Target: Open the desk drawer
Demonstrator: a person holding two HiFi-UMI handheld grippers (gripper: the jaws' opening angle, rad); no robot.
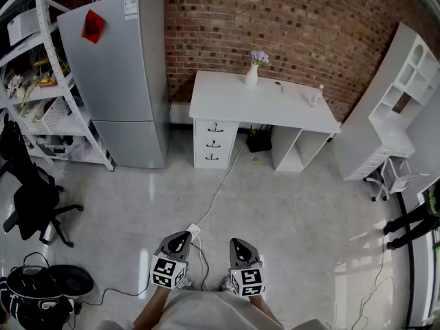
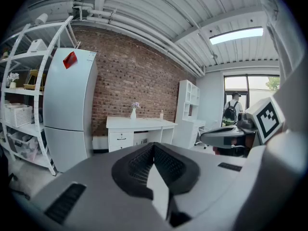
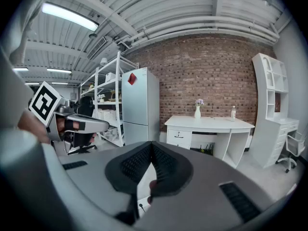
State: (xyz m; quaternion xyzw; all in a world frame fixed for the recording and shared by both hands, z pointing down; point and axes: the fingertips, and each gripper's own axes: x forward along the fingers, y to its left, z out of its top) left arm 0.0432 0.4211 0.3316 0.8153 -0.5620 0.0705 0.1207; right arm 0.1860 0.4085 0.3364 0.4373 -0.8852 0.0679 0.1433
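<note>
**Drawers all shut, nothing begun yet**

The three drawers (image 1: 215,143) sit closed in the white table's (image 1: 227,98) left side, against the brick wall (image 1: 275,19). Well apart across the floor (image 1: 289,212), the left tool (image 1: 182,235) and right tool (image 1: 236,241) are both pinched together, empty. Approach, grasp and pull all remain.

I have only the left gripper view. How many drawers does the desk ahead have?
Observer: Three drawers, stacked at the left end of the desk. All look shut.
Operator: Is something lying on the way there?
Observer: Yes. The head view shows a white cable running from the desk to a power strip just ahead of the left claw.
Operator: And the other claw?
Observer: The right claw is shut and empty.
</note>
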